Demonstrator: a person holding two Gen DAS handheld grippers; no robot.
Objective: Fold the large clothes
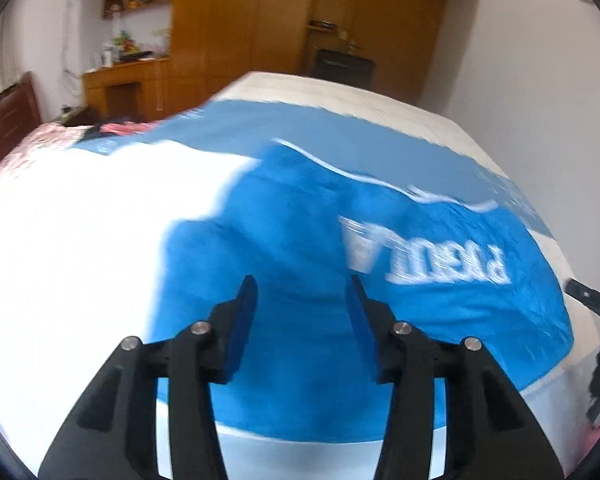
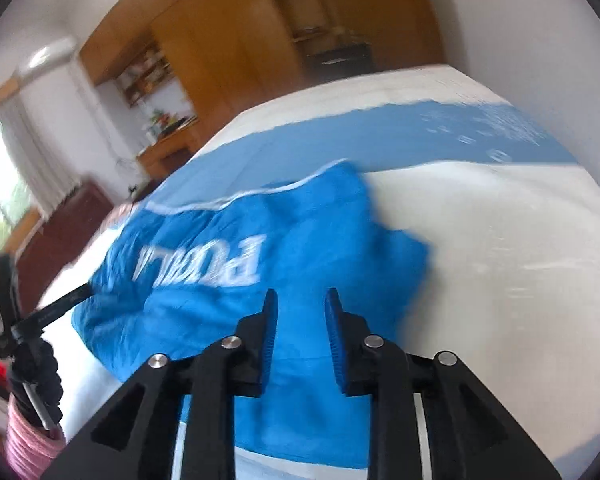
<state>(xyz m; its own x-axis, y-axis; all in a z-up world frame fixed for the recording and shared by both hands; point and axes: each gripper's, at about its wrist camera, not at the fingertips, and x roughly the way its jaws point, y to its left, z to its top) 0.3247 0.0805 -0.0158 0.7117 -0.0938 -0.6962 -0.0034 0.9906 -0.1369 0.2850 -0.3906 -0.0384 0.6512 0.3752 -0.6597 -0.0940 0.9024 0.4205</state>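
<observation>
A bright blue garment (image 1: 300, 264) with white lettering lies partly folded on a bed with a white and blue sheet (image 1: 80, 240). It also shows in the right wrist view (image 2: 236, 256). My left gripper (image 1: 303, 286) is open above the garment, empty, its blue pads apart. My right gripper (image 2: 300, 298) is open above the garment's near part, also empty. Both views are motion-blurred.
Wooden wardrobe and shelves (image 1: 252, 16) stand behind the bed. A dark red headboard (image 1: 8, 120) is at the left. A black tripod (image 2: 24, 332) stands by the bed's edge near a pink object (image 2: 28, 448). White wall (image 1: 540, 60) is to the right.
</observation>
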